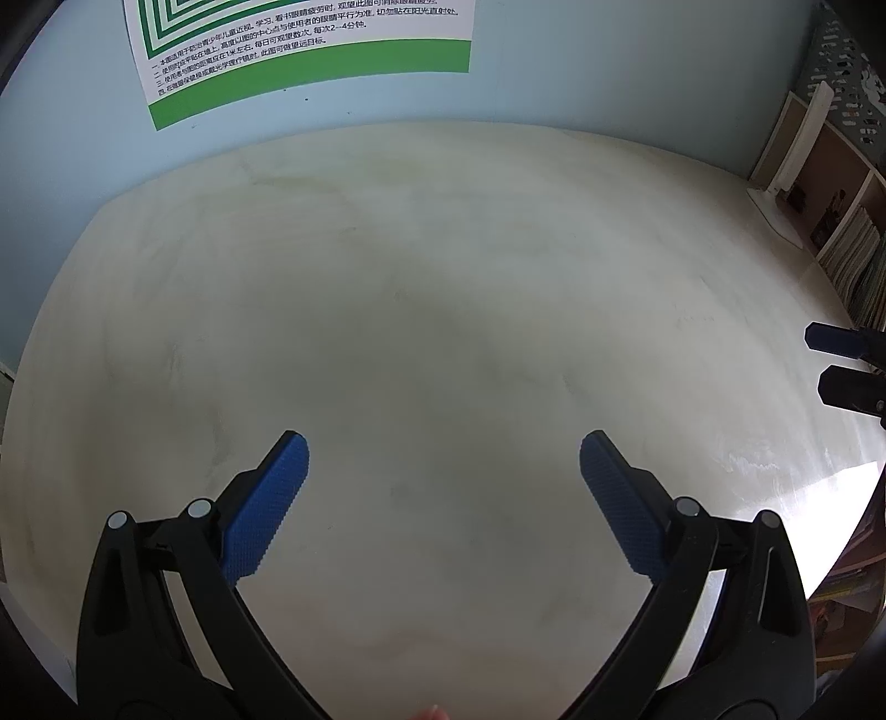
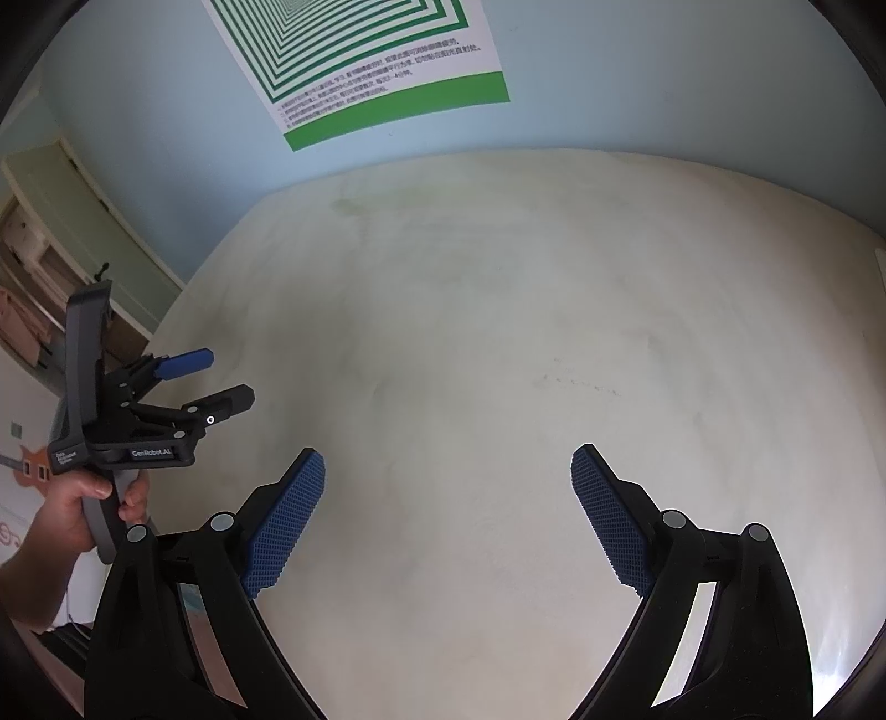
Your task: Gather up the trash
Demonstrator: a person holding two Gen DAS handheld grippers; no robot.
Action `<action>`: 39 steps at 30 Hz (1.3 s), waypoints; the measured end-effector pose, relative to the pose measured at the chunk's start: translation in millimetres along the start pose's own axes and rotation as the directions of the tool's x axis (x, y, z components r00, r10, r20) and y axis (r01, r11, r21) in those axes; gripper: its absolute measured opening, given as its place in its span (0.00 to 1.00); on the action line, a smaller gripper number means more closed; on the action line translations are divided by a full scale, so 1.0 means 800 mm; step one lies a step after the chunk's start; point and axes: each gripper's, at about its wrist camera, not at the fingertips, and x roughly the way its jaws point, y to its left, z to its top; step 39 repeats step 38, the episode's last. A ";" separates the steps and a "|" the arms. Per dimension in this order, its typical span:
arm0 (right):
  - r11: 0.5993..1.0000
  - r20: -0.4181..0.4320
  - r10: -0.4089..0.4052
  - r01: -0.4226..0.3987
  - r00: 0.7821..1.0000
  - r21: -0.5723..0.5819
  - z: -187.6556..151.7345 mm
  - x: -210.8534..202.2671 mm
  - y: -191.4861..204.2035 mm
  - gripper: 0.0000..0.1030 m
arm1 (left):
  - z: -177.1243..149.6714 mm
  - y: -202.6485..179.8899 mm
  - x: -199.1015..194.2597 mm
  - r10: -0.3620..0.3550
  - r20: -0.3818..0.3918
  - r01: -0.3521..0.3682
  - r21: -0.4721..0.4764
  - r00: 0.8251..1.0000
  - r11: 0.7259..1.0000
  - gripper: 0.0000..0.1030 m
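Left claw (image 1: pixel 443 459): jaws wide, nothing between the blue pads (image 1: pixel 266 509). Seen from the right wrist view at mid-left of frame (image 2: pixel 230 379), it is held level above the desk's left edge, fingers pointing right across the top. A hand (image 2: pixel 83 509) at lower left wraps the grey handle from below, wrist bent up. Probable reason for the pose: a ready hover, since there is nothing within reach to close on.

Desk (image 1: pixel 443 310): pale, worn top filling the centre of both views, with faint smudges only. No trash shows on it in either view; the task's thing cannot be placed from these pictures, so the work looks either done or not yet begun.

Poster (image 1: pixel 310 50): green and white, on the blue wall at upper centre.

Right claw (image 2: pixel 448 471): jaws wide, empty, tilted down at the bare desk. Its tips enter the left wrist view at the right edge (image 1: pixel 819 365), well apart from the left claw.

Shelf (image 1: pixel 847 221): upper right, books inside; a white stand (image 1: pixel 781 194) beside it.
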 end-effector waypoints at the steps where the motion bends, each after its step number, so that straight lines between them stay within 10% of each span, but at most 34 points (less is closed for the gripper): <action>1: 1.000 0.000 0.000 0.000 1.000 0.000 0.000 0.000 0.000 0.87 | 0.000 0.000 0.000 -0.001 0.000 0.001 0.001 1.000 1.000 0.93; 34: 1.000 -0.009 0.001 -0.001 1.000 0.021 0.002 0.005 0.000 0.87 | 0.001 0.013 0.015 0.045 -0.046 -0.047 -0.043 0.998 0.998 0.93; 39: 1.000 -0.015 0.002 -0.002 1.000 0.018 0.004 0.009 0.002 0.87 | 0.000 0.028 0.023 -0.032 -0.072 0.024 -0.122 0.997 0.992 0.93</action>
